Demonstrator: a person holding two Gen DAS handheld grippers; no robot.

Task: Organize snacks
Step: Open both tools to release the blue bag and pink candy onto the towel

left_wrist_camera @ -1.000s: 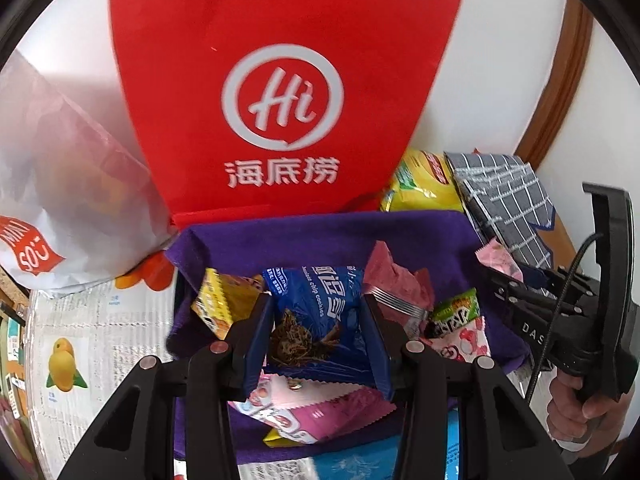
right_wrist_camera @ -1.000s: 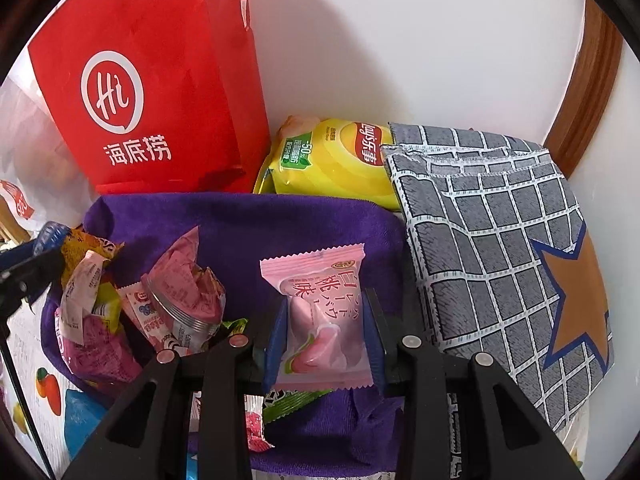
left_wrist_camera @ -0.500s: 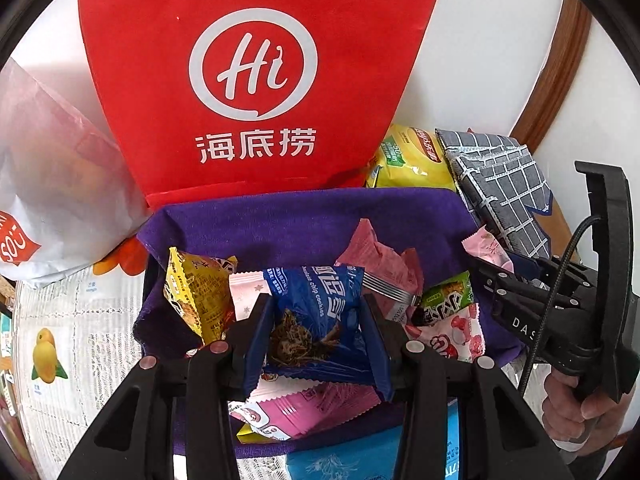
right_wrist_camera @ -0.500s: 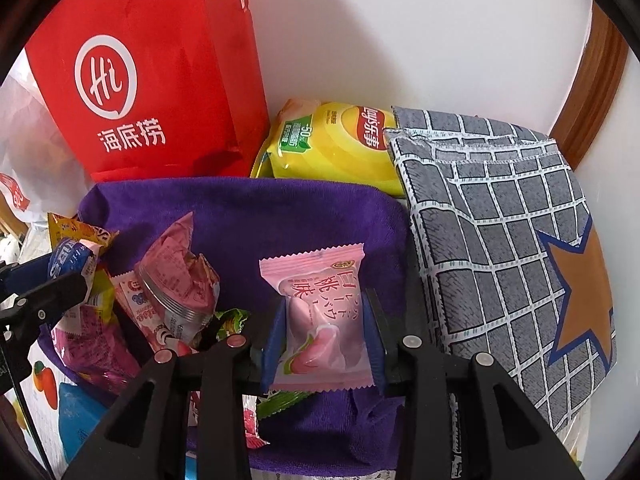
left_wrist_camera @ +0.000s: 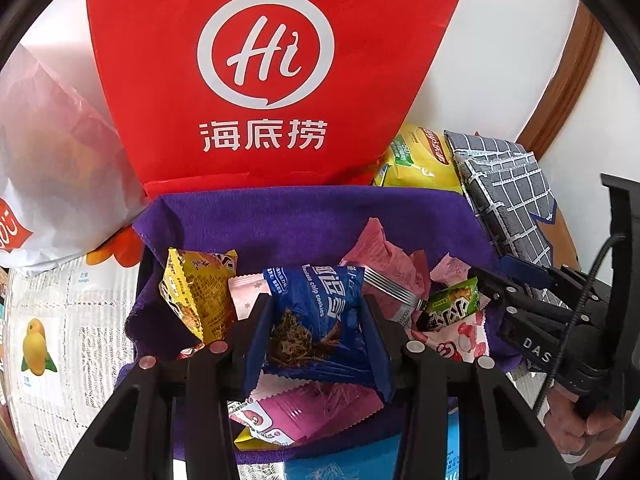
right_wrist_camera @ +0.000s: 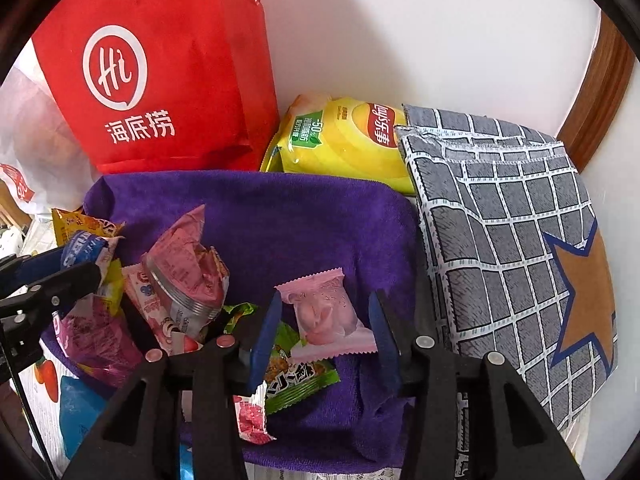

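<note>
My left gripper is shut on a blue cookie packet and holds it over a basket lined with purple cloth. Around it lie a yellow snack packet, a crumpled pink wrapper, a green packet and a magenta packet. My right gripper is open; a small pink candy packet lies loose between its fingers on the purple cloth, beside the green packet. The right gripper also shows at the right of the left wrist view.
A red "Hi" bag stands against the wall behind the basket. A yellow chip bag and a grey grid-patterned pouch lie to the right. A white plastic bag is at the left on a fruit-print tablecloth.
My right gripper has opened and let go of the pink candy packet, which now lies on the cloth. My left gripper, still holding the blue packet, has moved closer to the red bag.
</note>
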